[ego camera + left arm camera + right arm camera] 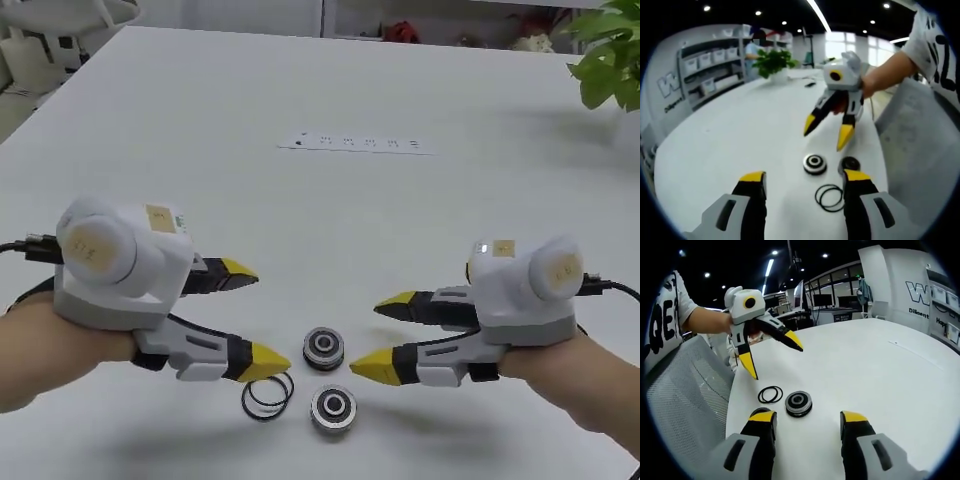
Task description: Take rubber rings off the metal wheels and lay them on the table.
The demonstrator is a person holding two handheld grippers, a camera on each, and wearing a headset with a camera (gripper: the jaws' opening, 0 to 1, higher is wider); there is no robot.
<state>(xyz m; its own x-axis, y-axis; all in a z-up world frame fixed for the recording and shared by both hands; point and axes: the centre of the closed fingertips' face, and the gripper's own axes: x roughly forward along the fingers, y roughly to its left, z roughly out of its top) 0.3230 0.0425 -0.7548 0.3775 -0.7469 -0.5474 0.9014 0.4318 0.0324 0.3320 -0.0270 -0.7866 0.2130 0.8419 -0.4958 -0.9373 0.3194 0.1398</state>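
The white table (350, 90) carries everything. The left gripper (264, 316) and right gripper (372, 334) hover low over it, forearms level, pointing inward at each other. Both have their jaws spread wide and hold nothing. Between their tips lie the far metal wheel (324, 347) and the near metal wheel (332, 408). Two black rubber rings (267, 395) lie overlapping on the table, just left of the near wheel.

Black rubber rings (267, 396); silver-and-black metal wheels (324, 347); white worktop (300, 200); left tool (264, 316), right tool (372, 335): grey-white, yellow-tipped.
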